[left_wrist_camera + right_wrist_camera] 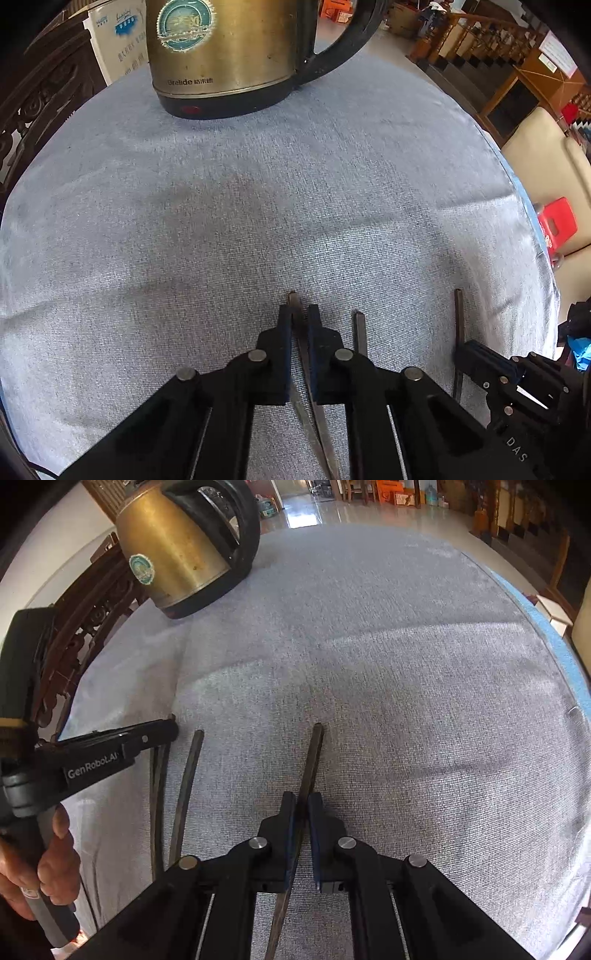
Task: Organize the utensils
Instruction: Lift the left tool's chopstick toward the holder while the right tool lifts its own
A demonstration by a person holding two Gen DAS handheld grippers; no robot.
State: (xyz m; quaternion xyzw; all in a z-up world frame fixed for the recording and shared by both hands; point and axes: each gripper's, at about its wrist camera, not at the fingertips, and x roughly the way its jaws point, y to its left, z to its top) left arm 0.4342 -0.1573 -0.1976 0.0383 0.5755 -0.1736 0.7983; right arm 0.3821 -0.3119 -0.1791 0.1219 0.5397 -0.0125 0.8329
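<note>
Each gripper's fingers point(283, 332) seemingly around chopsticks point(312, 760).

free: wide cloth point(406, 664) ahead | obstacle: kettle point(177, 550) far left; chopsticks point(184, 797) lying near left

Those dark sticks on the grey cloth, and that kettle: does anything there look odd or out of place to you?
Mostly the kettle: a worn, brassy electric kettle standing upright at the far side of the cloth, with a scuffed round sticker, apart from the chopsticks. The left gripper pinches two chopsticks; the right gripper pinches one. A fourth lies loose between them.
</note>
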